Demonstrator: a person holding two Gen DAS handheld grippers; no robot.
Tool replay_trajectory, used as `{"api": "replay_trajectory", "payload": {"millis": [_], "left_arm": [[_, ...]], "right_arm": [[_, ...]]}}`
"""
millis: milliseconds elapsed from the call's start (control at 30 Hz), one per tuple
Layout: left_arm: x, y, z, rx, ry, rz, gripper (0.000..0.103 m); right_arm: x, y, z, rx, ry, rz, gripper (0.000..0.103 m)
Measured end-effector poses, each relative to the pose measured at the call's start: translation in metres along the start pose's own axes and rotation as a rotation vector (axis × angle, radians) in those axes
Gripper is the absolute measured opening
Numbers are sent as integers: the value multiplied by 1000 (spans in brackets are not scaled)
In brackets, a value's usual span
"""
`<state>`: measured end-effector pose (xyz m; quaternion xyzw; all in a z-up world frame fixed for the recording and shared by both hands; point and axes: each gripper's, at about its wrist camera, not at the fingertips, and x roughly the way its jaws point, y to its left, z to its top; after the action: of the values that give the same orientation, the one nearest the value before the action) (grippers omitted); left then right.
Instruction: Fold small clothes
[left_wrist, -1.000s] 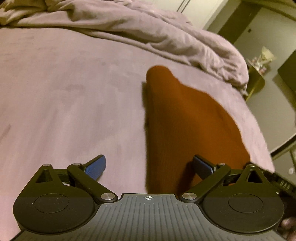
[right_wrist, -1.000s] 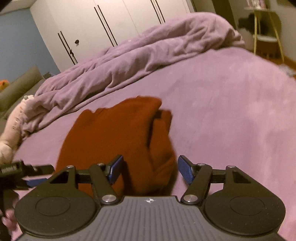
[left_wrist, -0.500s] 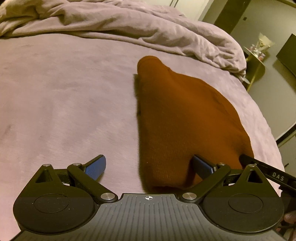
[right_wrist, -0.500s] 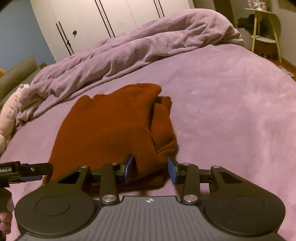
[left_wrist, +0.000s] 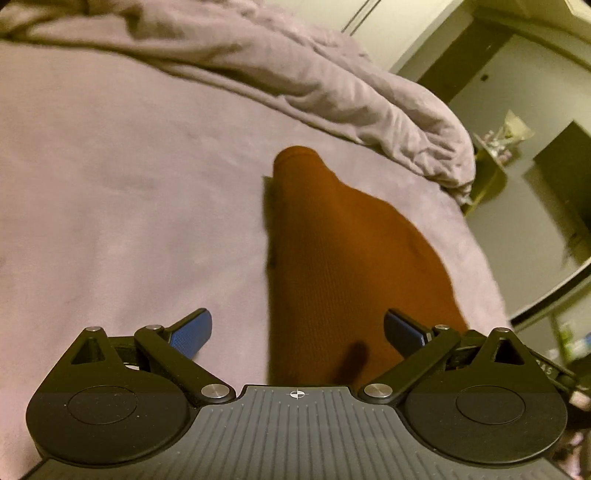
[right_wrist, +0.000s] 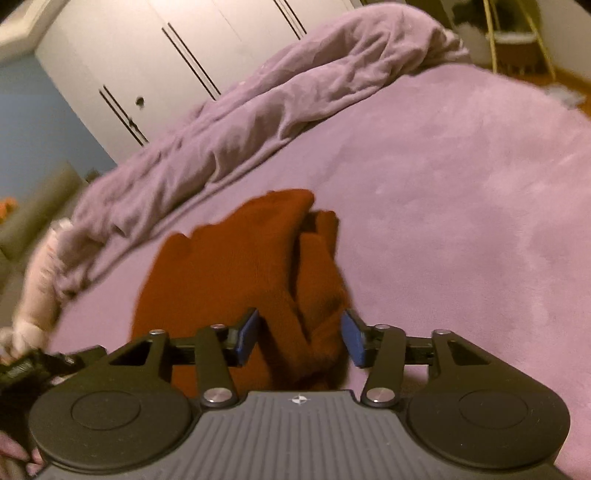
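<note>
Right jaws have let go of the folded edge.

The right gripper (right_wrist: 299, 338) has just been opening, its pads half spread either side of the rust-brown garment (right_wrist: 236, 273) without pressing it; half a second ago they pinched that fold. The left gripper (left_wrist: 297, 332) stands wide, holding nothing. The garment lies lower centre on the purple bedspread (right_wrist: 461, 184), duvet (right_wrist: 277, 99) bunched above: this fold looks set down.

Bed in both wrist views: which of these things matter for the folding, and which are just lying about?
Job:
- rust sweater, partly folded
- left claw, open
- right claw, open astride the sweater's near edge, just reopened

Lying about:
- rumpled duvet
- wardrobe
- side table
</note>
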<state>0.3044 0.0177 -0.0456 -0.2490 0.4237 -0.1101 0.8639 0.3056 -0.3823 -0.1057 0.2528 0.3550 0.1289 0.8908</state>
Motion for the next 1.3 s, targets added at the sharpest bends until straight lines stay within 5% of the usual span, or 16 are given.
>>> {"api": "replay_trajectory", "payload": {"millis": [200, 300, 433, 500, 533, 633, 800, 967, 1100, 1200, 1300], "left_arm": [[47, 22, 22, -124, 127, -112, 92], [64, 24, 29, -153, 139, -151, 92], [82, 15, 33, -124, 149, -171, 79], [87, 12, 33, -106, 147, -163, 72], [88, 10, 33, -93, 142, -156, 65], [83, 7, 36, -77, 135, -156, 54], [53, 4, 43, -43, 98, -174, 51], [6, 26, 53, -11, 43, -82, 52], [-23, 62, 46, -17, 43, 61, 60], [-50, 80, 38, 7, 15, 126, 62], [-75, 79, 40, 61, -107, 223, 87]], "right_arm": [[41, -9, 30, 63, 123, 95, 68], [62, -15, 41, 72, 159, 78, 74], [86, -23, 47, 117, 197, 136, 74], [92, -24, 50, 138, 189, 169, 66], [96, -23, 50, 145, 186, 167, 50], [104, -21, 48, 162, 182, 154, 37], [94, 7, 49, 147, 170, 185, 30], [101, 63, 40, 71, 202, 246, 30], [119, 100, 19, 9, 242, 265, 31], [111, 120, 6, -96, 187, 128, 44], [83, 146, -4, -299, 14, -51, 46]]}}
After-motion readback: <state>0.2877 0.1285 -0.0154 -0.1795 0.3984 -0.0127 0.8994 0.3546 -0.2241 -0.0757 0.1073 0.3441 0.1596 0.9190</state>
